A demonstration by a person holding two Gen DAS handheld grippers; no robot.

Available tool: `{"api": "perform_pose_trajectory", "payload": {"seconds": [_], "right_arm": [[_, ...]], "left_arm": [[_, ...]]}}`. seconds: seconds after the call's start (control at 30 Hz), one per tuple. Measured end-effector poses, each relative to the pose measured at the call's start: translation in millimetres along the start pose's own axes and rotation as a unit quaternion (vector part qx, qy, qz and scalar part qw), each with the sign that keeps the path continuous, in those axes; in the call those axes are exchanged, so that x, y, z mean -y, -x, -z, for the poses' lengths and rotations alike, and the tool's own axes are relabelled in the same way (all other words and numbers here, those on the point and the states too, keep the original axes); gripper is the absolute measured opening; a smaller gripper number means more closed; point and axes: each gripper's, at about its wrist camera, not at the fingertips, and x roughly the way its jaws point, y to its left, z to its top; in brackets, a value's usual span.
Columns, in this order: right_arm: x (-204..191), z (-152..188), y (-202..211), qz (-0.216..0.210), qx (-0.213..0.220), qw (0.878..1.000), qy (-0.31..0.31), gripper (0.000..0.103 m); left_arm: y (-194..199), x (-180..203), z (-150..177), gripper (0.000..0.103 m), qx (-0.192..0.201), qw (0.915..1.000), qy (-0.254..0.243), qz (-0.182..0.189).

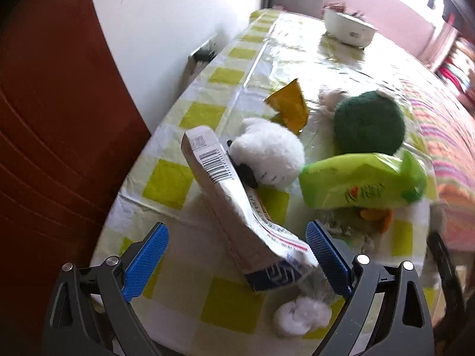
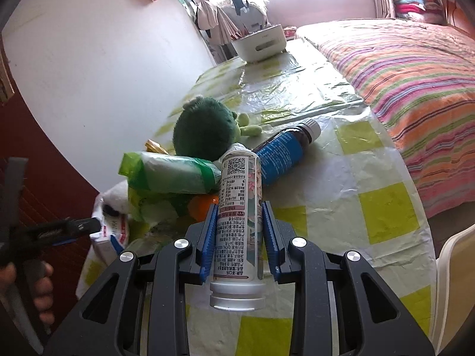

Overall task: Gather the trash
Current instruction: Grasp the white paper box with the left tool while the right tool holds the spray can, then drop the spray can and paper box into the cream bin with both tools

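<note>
Blue-padded, the right gripper [image 2: 239,231] clamps both pads against a white printed tube [image 2: 239,216], lifted above the checked tablecloth [image 2: 386,207]. The left gripper [image 1: 237,255] stands wide apart around a flattened toothpaste box [image 1: 234,207], pads off it, beside a green wipes pack [image 1: 356,182] and a white plush toy [image 1: 273,154]
</note>
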Motion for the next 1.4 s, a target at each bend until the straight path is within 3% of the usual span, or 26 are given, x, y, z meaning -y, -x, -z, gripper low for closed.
{"api": "perform_pose_trajectory", "payload": {"seconds": [0.23,0.33,0.4,0.5,0.7,1.07,1.4], "right_arm": [[8,-2,16,-0.012,0.018,1.0,-0.01,0.028],[10,-1,19,-0.014,0.021,1.0,-0.01,0.028],[11,0,21,-0.013,0.023,1.0,-0.01,0.028],[11,1,23,-0.011,0.025,1.0,-0.007,0.028],[13,3,29,-0.009,0.032,0.999,-0.003,0.028],[22,6,48,0.006,0.061,0.998,0.005,0.028],[41,6,64,0.03,0.086,0.996,-0.006,0.028]], "left_arm": [[-38,-9,-10,0.091,-0.064,0.9975,0.029,-0.002],[-45,-13,-11,0.089,-0.068,0.997,0.036,-0.006],[-47,-18,-12,0.081,-0.071,0.9967,0.04,0.005],[-50,-29,-9,0.049,-0.084,0.995,0.047,0.027],[-39,-42,4,0.045,-0.067,0.9966,0.029,0.038],[2,-54,43,0.041,0.05,0.9959,0.001,0.075],[66,-15,69,0.041,0.187,0.9766,-0.067,0.083]]}}
